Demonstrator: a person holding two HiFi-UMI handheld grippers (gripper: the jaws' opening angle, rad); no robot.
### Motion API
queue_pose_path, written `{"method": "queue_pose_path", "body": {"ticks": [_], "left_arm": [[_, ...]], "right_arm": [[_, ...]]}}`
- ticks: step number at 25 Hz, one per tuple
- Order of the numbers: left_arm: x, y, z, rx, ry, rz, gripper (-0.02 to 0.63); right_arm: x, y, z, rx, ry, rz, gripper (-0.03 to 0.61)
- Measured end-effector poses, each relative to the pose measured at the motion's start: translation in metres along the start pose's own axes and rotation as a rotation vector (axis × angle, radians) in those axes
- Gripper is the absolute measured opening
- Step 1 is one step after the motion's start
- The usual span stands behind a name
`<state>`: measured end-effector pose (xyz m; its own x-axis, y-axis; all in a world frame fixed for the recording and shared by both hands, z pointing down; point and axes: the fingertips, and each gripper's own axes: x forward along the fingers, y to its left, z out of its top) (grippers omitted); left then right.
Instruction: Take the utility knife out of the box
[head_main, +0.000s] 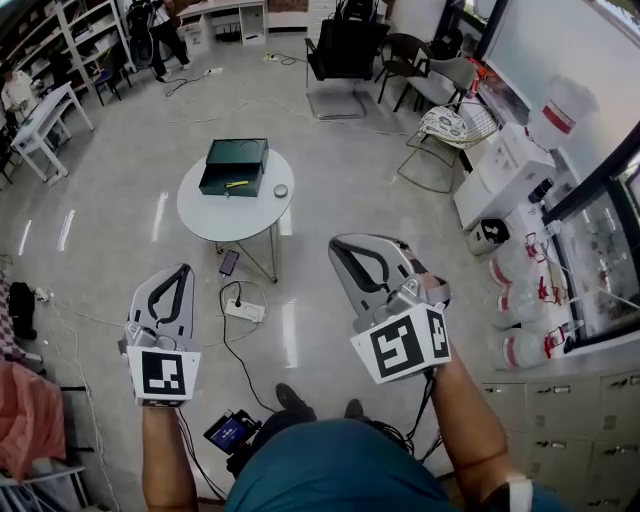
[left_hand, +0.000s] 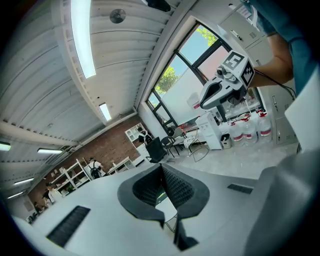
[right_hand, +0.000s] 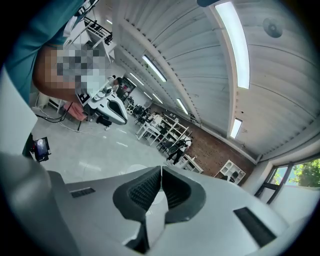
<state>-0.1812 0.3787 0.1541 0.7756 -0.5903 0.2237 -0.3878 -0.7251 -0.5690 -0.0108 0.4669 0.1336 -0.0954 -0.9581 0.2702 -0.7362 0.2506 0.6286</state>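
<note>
A dark green box (head_main: 233, 166) stands open on a round white table (head_main: 215, 215) some way ahead of me in the head view. A yellow utility knife (head_main: 237, 184) lies in the box's front part. My left gripper (head_main: 183, 270) and right gripper (head_main: 338, 243) are held close to my body, well short of the table, both pointing towards it. In each gripper view the jaws meet with nothing between them, the left gripper (left_hand: 161, 167) and the right gripper (right_hand: 161, 170) alike. Each gripper view also shows the other gripper off to the side.
A small round object (head_main: 280, 191) sits on the table beside the box. On the floor between me and the table lie a power strip (head_main: 245, 310), cables and a dark phone (head_main: 229, 262). Chairs (head_main: 345, 50) stand beyond; water jugs (head_main: 515, 270) and cabinets (head_main: 570, 400) line the right.
</note>
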Motion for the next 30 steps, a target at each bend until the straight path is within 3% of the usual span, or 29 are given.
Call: {"method": "queue_pose_path", "body": {"ticks": [12, 17, 22, 30], "left_arm": [[0.017, 0.046, -0.039, -0.005, -0.024, -0.030, 0.018], [0.038, 0.056, -0.049, -0.024, -0.007, -0.021, 0.018], [0.063, 0.075, -0.070, -0.050, 0.052, 0.016, 0.018], [0.110, 0.112, -0.064, -0.047, 0.122, 0.109, 0.018]], "right_arm": [[0.063, 0.007, 0.034, -0.005, 0.007, -0.001, 0.038], [0.094, -0.008, 0.028, -0.011, 0.001, 0.021, 0.038], [0.147, -0.021, 0.022, -0.011, -0.044, 0.074, 0.038], [0.225, -0.063, 0.022, -0.023, -0.137, 0.182, 0.038]]}}
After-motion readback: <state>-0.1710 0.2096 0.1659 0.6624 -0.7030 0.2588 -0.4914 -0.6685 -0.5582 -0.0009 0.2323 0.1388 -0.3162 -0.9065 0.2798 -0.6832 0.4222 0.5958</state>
